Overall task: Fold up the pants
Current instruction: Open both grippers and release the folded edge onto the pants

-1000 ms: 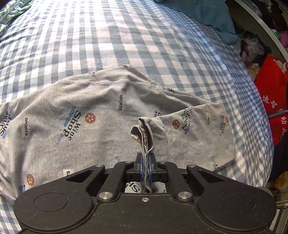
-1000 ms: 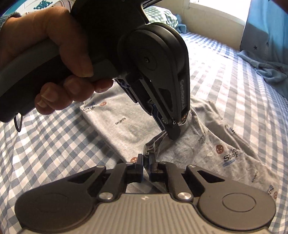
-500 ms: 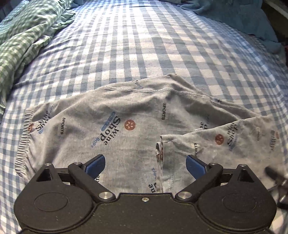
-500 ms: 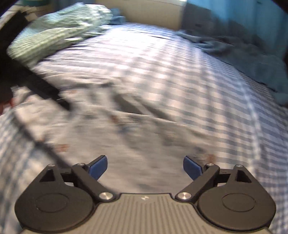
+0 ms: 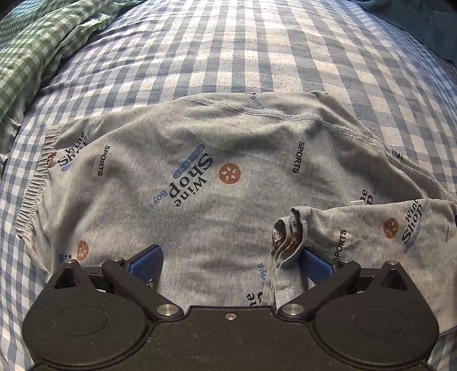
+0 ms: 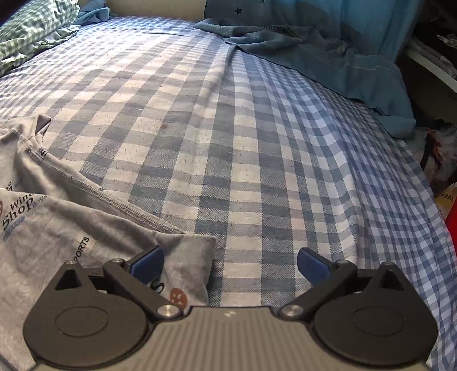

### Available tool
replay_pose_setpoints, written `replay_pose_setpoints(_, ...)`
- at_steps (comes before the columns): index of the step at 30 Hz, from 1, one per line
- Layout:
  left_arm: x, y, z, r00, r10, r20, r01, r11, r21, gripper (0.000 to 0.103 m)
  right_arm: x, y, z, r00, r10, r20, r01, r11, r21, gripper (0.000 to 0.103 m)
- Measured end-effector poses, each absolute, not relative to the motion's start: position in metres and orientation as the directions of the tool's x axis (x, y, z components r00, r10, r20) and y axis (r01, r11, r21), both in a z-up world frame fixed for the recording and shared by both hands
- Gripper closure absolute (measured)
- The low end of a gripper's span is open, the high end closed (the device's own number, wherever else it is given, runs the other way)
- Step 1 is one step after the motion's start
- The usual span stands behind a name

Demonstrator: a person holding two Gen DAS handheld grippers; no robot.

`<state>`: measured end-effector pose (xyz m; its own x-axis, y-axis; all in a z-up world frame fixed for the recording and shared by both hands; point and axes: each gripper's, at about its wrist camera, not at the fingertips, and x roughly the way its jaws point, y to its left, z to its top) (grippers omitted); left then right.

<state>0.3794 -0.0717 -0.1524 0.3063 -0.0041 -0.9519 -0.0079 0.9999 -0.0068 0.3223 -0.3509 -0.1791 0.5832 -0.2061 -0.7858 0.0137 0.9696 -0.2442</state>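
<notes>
Pants [image 5: 200,171] folded on checked sheet [image 5: 257,51], both tools' jaws just opened, empty.

A home bedroom: a bed [image 6: 257,142] with a blue-and-white checked sheet fills the view, a green checked pillow [image 6: 31,25] at its far left corner, a rumpled blue blanket [image 6: 328,57] along its far right edge.

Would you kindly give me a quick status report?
Both grippers, left gripper and right gripper, just opened, empty. Grey printed pants lie folded on checked bedsheet. Nothing obstructing.
</notes>
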Motion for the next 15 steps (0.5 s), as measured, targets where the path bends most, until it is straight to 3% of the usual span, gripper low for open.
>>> replay_pose_setpoints(7, 0.357, -0.067, -0.127, 0.383, -0.039, -0.923, -0.004, 0.999, -0.044, 0.001, 0.265, -0.343, -0.144, 0.611, -0.238, -0.755, 0.023, 0.959, -0.283, 0.002)
replay_pose_setpoints(15, 0.315, -0.078, -0.149, 0.301, 0.001, -0.954, 0.036, 0.999, 0.012, 0.001, 0.218, -0.327, -0.168, 0.475, -0.281, -0.834, 0.055, 0.955, -0.291, 0.002)
